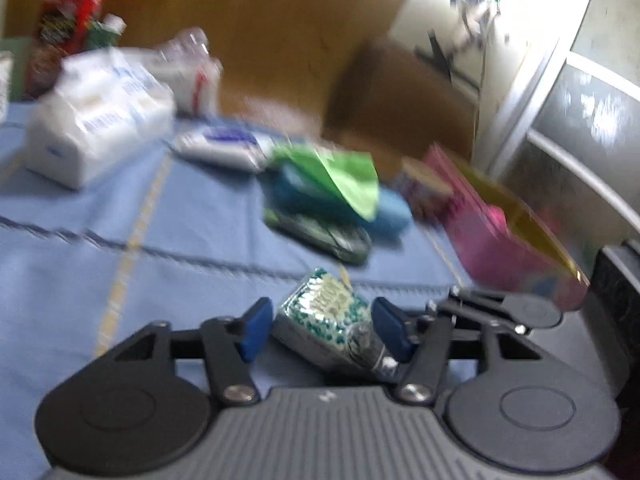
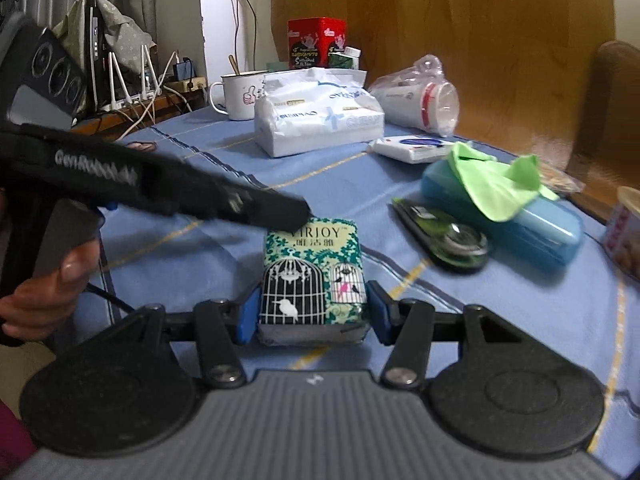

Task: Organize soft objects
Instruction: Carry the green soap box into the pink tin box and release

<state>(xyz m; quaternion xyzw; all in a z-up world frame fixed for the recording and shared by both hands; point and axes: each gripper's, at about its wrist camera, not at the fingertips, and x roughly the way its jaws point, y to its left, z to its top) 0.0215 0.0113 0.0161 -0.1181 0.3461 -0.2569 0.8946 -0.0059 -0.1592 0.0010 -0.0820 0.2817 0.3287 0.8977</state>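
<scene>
A small green tissue pack with birdcage print (image 2: 313,280) lies on the blue tablecloth (image 2: 200,248). My right gripper (image 2: 313,314) is shut on its near end, pads on both sides. The same pack (image 1: 326,316) sits between the fingers of my left gripper (image 1: 326,328), whose pads stand a little apart from it; the view is blurred. The left gripper's body (image 2: 160,184) reaches in from the left over the pack's far end. A large white tissue pack (image 2: 318,114) and a small white-blue pack (image 2: 412,148) lie farther back.
A blue case (image 2: 532,224) under a green cloth (image 2: 496,184), a dark flat tool (image 2: 444,236), a bagged cup (image 2: 420,96), a white mug (image 2: 236,92) and a red tin (image 2: 316,42) stand around. A pink box (image 1: 500,240) is at the right. A wooden chair (image 2: 608,120) stands behind.
</scene>
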